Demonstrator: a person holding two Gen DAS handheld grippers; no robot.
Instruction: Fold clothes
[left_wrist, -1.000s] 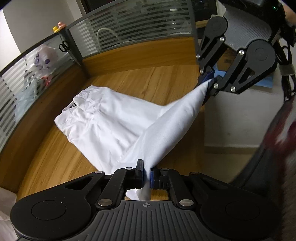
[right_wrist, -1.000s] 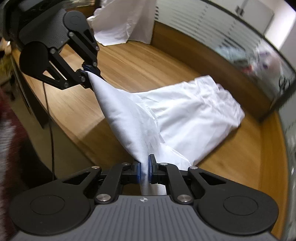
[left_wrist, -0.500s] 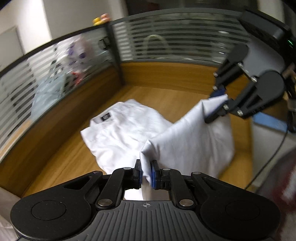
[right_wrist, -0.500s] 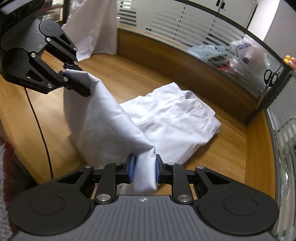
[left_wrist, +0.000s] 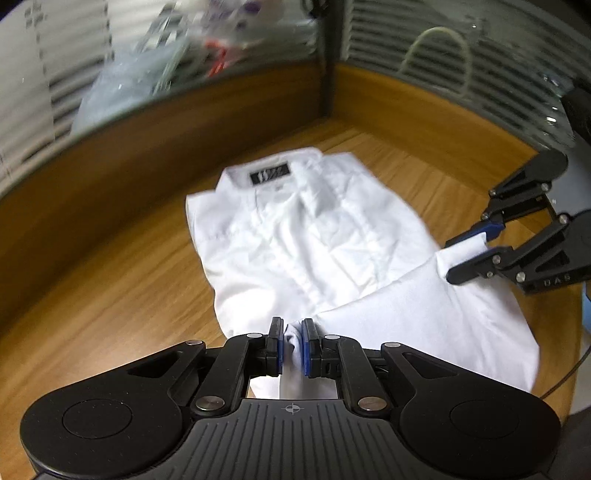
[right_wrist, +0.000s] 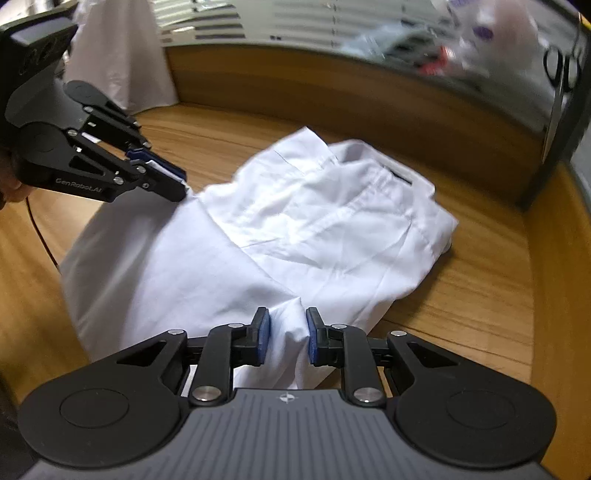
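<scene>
White shirt (left_wrist: 314, 240) on wooden desk (left_wrist: 110, 302) (striped glass partition (left_wrist: 424, 44) behind) — left gripper (left_wrist: 293, 345), right gripper (right_wrist: 288, 338) both pinching its hem.

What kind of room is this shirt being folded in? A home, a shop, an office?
Most likely an office. The white collared shirt lies on a curved wooden desk enclosed by a striped frosted-glass partition, like a cubicle or reception counter. Black-handled scissors hang on the divider.
</scene>
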